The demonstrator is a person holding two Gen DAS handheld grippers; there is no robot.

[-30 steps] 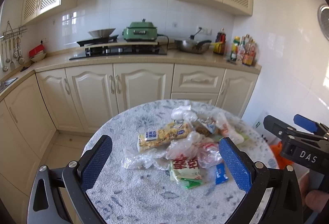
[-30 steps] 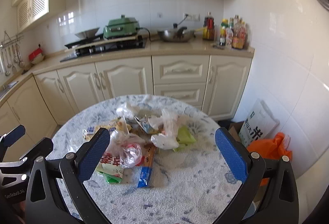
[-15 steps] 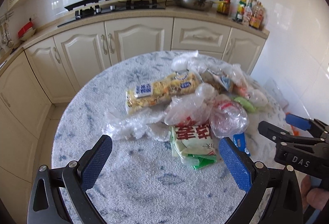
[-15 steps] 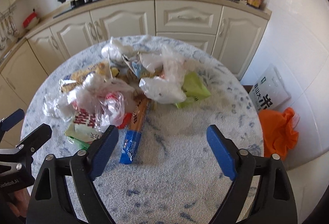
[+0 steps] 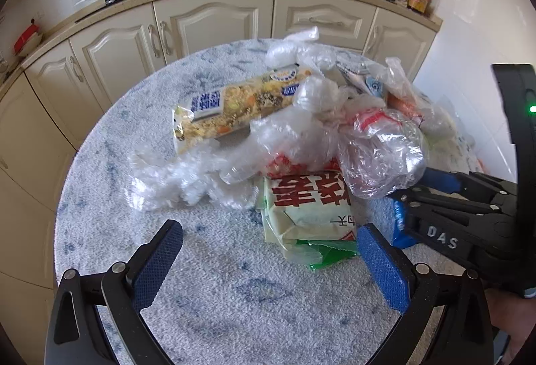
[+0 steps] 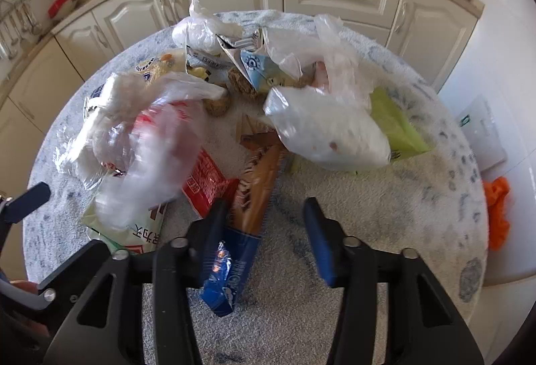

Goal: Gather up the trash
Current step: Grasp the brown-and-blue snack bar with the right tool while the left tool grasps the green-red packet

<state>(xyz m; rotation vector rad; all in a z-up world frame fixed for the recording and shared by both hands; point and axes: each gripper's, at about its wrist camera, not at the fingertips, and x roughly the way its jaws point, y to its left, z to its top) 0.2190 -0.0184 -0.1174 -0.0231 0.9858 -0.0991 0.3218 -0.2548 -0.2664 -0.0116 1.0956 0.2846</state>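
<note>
Closing our right tongs (image 6: 264, 231) around the long brown-and-blue wrapper (image 6: 248, 204), we see the wrapper lying between the two blue pads, its blue end running under the left pad; the right pad is apart from it, with bare cloth showing between. So the jaws are narrowing but we judge the pinch not yet made. Our left tongs (image 5: 268, 261) stand spread wide over bare cloth at the near edge of the pile, holding nothing, just short of the pale packet with red characters (image 5: 308, 207).

To do this step well, we think the right tongs should be squared across the wrapper's width, not its length, and settled low enough that both pads meet the film instead of skidding over it. The wrapper's far end is tucked under the white plastic bag (image 6: 328, 133) and beside the red packet (image 6: 207, 184), so a slow lift, drawn toward us, should free it without dragging the neighbours along.

Beyond that, the rest of the trash sits heaped in the middle of the round worktop (image 6: 385, 214): the long cereal-bar pack (image 5: 234, 107), crumpled clear bags (image 5: 187, 174), and a green packet (image 6: 395, 127) under the white bag. In the left view the right tongs come in from the right, low against the heap. The two sets of tongs work close together, so we would keep the left ones still until the right ones clear. No bin shows in either view.
</note>
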